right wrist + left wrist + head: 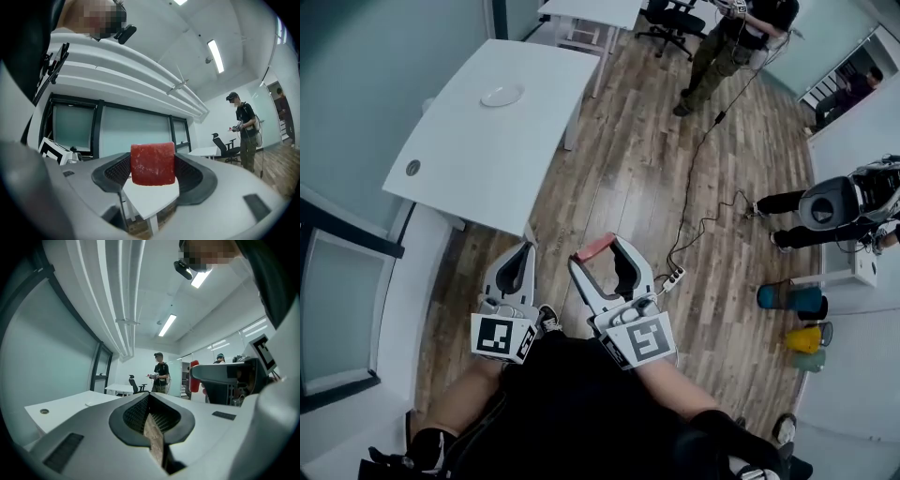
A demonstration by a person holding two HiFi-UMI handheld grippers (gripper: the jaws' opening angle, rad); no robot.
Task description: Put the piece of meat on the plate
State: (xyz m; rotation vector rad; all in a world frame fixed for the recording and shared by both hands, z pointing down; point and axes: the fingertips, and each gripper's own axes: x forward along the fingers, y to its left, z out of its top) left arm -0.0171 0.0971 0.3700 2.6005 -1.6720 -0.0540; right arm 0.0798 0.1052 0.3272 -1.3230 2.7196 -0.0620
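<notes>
right gripper (598,251) — pinching piece of meat (153,164) | left gripper (526,247) — pressed together | plate (502,95) well apart

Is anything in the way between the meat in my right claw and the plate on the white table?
Nothing visible does. The right claw grips the piece of meat over open wood floor, and the plate lies on the white table ahead to the left.

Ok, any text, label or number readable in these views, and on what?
No words or numbers can be read in any view.
On the left marker cube: a black-and-white square pattern, no text.
On the right marker cube: the same kind of pattern, no text.
On the plate and the piece of meat: no print visible.
</notes>
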